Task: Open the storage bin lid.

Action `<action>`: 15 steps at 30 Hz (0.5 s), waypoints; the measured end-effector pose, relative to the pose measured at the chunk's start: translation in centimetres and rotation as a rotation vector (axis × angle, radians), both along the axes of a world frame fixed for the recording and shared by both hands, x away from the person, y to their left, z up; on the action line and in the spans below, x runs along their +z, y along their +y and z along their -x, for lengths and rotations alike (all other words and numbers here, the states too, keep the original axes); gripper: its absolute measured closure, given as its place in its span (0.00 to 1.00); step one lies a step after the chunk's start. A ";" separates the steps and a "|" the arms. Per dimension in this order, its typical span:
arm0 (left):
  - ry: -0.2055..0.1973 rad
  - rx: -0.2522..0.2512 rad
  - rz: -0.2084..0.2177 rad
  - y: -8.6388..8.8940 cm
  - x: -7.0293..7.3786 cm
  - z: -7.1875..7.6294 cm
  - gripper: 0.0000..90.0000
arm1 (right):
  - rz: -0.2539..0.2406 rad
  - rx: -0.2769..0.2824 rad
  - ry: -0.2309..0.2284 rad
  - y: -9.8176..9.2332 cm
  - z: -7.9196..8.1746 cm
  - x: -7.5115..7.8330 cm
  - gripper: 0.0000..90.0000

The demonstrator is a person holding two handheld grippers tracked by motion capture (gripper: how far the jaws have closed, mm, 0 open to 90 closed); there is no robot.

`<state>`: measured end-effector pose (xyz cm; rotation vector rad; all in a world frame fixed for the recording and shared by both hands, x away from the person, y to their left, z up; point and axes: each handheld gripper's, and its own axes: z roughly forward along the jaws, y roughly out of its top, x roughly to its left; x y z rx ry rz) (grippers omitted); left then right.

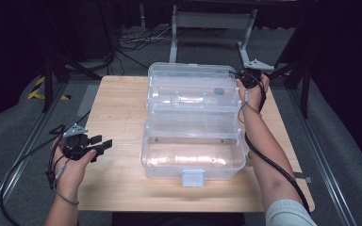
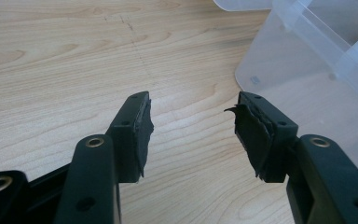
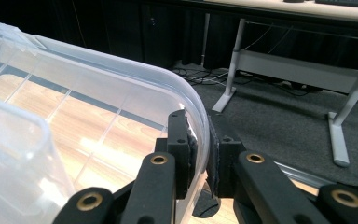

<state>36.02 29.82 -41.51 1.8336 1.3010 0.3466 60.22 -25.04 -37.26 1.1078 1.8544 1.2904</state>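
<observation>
A clear plastic toolbox (image 1: 193,162) stands open in the middle of the wooden table (image 1: 118,108), its lid (image 1: 193,87) raised at the back. My right gripper (image 1: 245,81) is at the lid's far right corner. In the right gripper view its jaws (image 3: 201,149) are shut on the lid's curved rim (image 3: 121,79), one pad inside and one outside. My left gripper (image 1: 104,143) hovers over the table left of the box, open with nothing between its pads (image 2: 191,126). A corner of the box (image 2: 303,70) lies ahead of it to the right.
A clear lift-out tray (image 1: 193,125) sits between the lid and the base. A latch (image 1: 192,178) hangs on the box's front wall. Beyond the table are a white desk frame (image 1: 212,23) and floor cables (image 1: 132,42). Bare wood lies left of the box.
</observation>
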 end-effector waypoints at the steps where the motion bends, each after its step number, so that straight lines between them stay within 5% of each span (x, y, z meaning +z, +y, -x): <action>1: 0.000 0.000 0.000 0.0 0.0 0.0 0.52 | -0.004 0.000 0.003 0.0 -0.1 -0.1 0.91; 15: 0.003 0.003 0.004 0.1 0.0 0.0 0.52 | -0.044 0.012 0.047 -0.3 -1.0 -1.7 0.90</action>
